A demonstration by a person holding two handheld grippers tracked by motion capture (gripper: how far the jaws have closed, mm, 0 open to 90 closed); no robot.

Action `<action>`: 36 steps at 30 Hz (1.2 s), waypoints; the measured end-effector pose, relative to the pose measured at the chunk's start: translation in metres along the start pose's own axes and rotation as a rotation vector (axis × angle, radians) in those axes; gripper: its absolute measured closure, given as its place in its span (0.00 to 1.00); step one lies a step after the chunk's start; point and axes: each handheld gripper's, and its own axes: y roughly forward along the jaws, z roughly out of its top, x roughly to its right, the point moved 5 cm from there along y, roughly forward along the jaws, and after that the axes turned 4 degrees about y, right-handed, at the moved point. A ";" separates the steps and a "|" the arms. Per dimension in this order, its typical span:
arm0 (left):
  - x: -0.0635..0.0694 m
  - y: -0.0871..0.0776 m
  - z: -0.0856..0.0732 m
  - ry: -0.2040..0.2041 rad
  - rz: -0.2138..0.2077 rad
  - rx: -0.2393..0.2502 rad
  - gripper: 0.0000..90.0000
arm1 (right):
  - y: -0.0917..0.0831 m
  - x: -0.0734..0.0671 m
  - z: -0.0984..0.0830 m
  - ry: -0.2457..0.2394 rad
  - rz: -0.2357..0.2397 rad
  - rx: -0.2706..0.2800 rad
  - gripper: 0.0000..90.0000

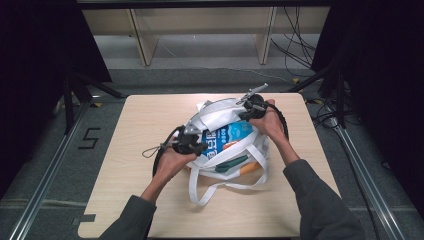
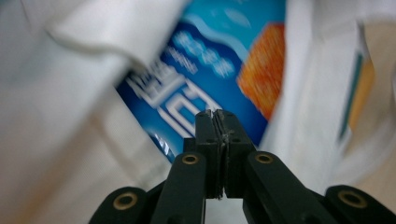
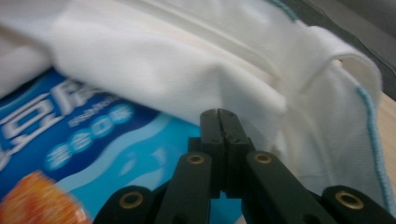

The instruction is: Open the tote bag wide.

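At mid-frame on the surface lies the white bag, blue packet inside. My left gripper and right gripper both have jaws clenched empty at its mouth.

You're looking down from above at the table; both gripper cameras are peering close along their jaws, sharing the blue packet and white bag.
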 end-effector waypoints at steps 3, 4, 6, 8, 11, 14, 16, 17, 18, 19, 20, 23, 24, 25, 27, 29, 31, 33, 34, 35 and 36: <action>-0.017 0.011 0.016 -0.027 0.042 -0.014 0.96 | -0.014 -0.021 -0.008 -0.053 0.051 -0.033 1.00; -0.024 0.015 0.021 -0.042 0.057 -0.018 0.96 | -0.017 -0.026 -0.012 -0.099 0.067 -0.044 1.00; -0.038 0.027 0.025 -0.076 0.084 -0.032 0.97 | -0.025 -0.032 -0.024 -0.149 0.077 -0.068 1.00; -0.048 0.035 0.024 -0.104 0.096 -0.039 0.98 | -0.032 -0.033 -0.037 -0.148 0.076 -0.086 1.00; -0.062 0.043 0.017 -0.130 0.133 -0.078 0.99 | -0.045 -0.030 -0.058 -0.127 0.124 -0.094 1.00; -0.075 0.047 0.009 -0.162 0.153 -0.103 0.99 | -0.052 -0.026 -0.082 -0.133 0.158 -0.164 1.00; -0.085 0.047 -0.001 -0.166 0.173 -0.134 0.99 | -0.047 -0.026 -0.105 -0.121 0.178 -0.213 1.00; -0.090 0.048 -0.007 -0.209 0.164 -0.116 0.99 | -0.045 -0.025 -0.110 -0.108 0.185 -0.203 1.00; -0.093 0.048 -0.012 -0.242 0.147 -0.099 0.99 | -0.045 -0.024 -0.113 -0.090 0.196 -0.180 1.00; -0.094 0.049 -0.013 -0.267 0.137 -0.085 1.00 | -0.046 -0.024 -0.114 -0.089 0.198 -0.162 1.00; -0.094 0.048 -0.014 -0.278 0.134 -0.082 1.00 | -0.047 -0.025 -0.114 -0.091 0.194 -0.160 1.00; -0.086 0.039 -0.003 -0.276 0.106 -0.064 0.99 | -0.051 -0.026 -0.107 -0.093 0.174 -0.122 1.00; -0.081 0.032 0.004 -0.260 0.084 -0.040 0.99 | -0.054 -0.025 -0.102 -0.087 0.177 -0.100 1.00; -0.076 0.026 0.008 -0.234 0.080 -0.034 0.99 | -0.062 -0.024 -0.094 -0.063 0.170 -0.068 1.00; -0.069 0.014 0.014 -0.187 0.071 -0.031 0.98 | -0.070 -0.016 -0.079 -0.086 0.139 0.025 1.00; -0.070 0.002 0.016 -0.155 0.087 -0.026 0.98 | -0.077 -0.007 -0.060 -0.086 0.107 0.086 1.00; -0.078 -0.006 0.012 -0.147 0.115 -0.028 0.98 | -0.076 0.001 -0.046 -0.090 0.070 0.111 1.00; -0.086 -0.008 0.005 -0.145 0.150 -0.044 0.99 | -0.066 0.010 -0.038 -0.076 0.034 0.097 1.00; -0.090 -0.008 -0.001 -0.167 0.159 -0.046 0.99 | -0.061 0.015 -0.036 -0.072 0.015 0.097 1.00; -0.094 -0.007 -0.007 -0.178 0.148 -0.048 0.99 | -0.052 0.024 -0.036 -0.050 -0.007 0.082 1.00; -0.097 -0.005 -0.013 -0.192 0.150 -0.051 0.99 | -0.046 0.032 -0.038 -0.026 -0.011 0.065 1.00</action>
